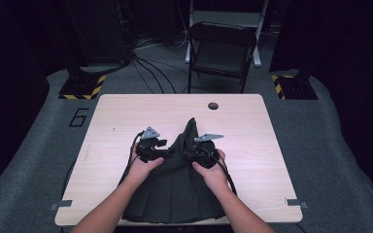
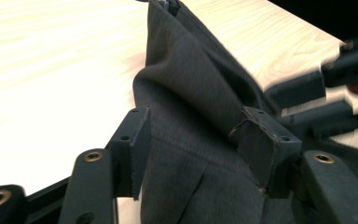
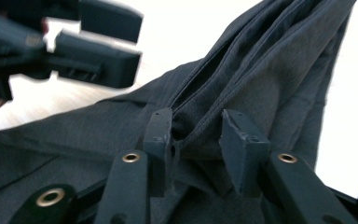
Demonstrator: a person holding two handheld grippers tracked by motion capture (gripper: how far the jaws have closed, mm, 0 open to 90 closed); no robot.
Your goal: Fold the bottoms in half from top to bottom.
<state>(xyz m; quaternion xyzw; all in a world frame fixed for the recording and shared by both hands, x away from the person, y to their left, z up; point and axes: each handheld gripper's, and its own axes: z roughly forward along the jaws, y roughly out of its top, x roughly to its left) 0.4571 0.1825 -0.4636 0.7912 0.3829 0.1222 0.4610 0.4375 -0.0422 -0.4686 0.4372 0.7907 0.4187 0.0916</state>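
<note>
Nearest the person, the dark pleated garment (image 1: 175,194) lies spread on the table (image 1: 252,145), its wide hem at the near edge, btwn both forearms. Left gripper (image 1: 161,154) sits at the cloth's left side, jaws standing wide; in the left gripper view (image 2: 193,140) fabric lies btwn the pads w/o being pressed. Right gripper (image 1: 193,156), just across from it, has jaws narrower, a raised fold btwn them in the right gripper view (image 3: 196,135); can't tell if pads pinch it. Beyond both grippers the garment rises to a bunched peak. Farther off, a folding chair (image 1: 222,48).
</note>
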